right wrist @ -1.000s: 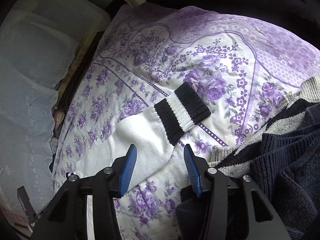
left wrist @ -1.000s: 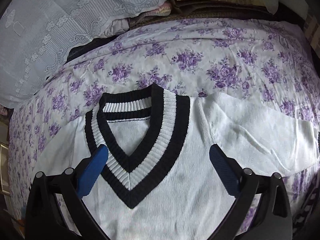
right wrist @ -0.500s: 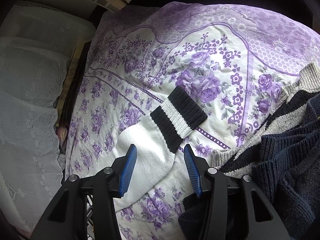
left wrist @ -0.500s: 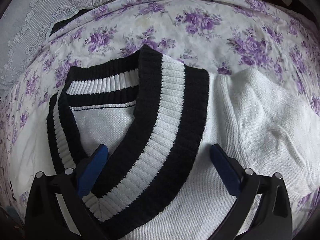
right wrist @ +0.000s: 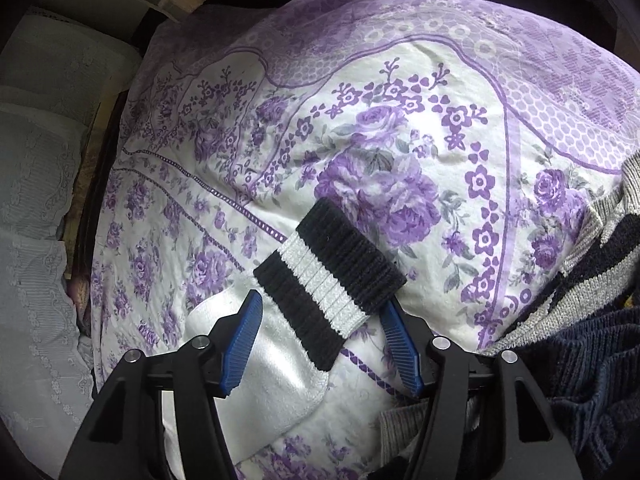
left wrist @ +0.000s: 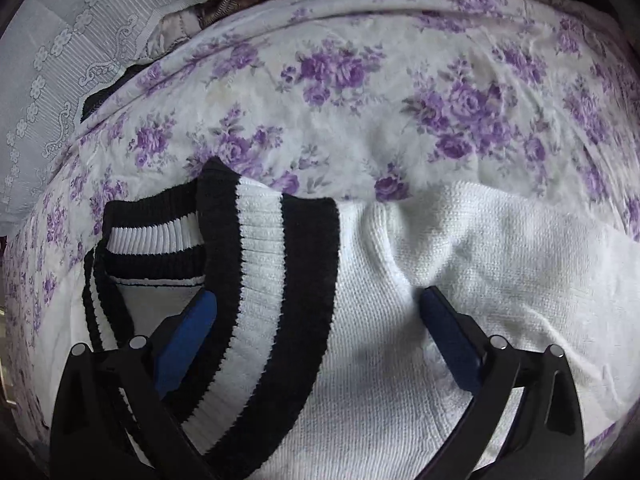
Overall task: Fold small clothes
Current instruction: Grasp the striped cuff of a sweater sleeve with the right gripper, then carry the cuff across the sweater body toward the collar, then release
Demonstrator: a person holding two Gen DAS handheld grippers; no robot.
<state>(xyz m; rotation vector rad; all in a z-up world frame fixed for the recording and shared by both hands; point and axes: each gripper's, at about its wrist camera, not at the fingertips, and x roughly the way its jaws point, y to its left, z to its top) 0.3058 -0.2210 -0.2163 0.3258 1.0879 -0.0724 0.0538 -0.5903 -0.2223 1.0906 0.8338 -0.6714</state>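
A white knit sweater [left wrist: 460, 280] with a black-and-white striped V-neck collar [left wrist: 272, 280] lies flat on a purple floral bedsheet [left wrist: 380, 100]. My left gripper [left wrist: 316, 308] is open wide and low over it. One blue pad sits inside the neck opening and the other on the shoulder, with the collar band between them. In the right wrist view the sweater's sleeve ends in a black-white-black cuff [right wrist: 328, 272]. My right gripper [right wrist: 320, 308] straddles that cuff, its jaws opening. The pads stand beside the cuff and do not press on it.
A heap of dark navy and grey knitwear [right wrist: 580, 360] lies close to the right of the right gripper. White lace-patterned cloth [left wrist: 60, 60] borders the bed on the left, and the same lace cloth [right wrist: 32, 200] shows in the right wrist view. The sheet [right wrist: 400, 140] stretches beyond the cuff.
My left gripper has sunk toward the collar, which now fills more of the view. My right gripper has moved forward onto the cuff, and its jaws have widened.
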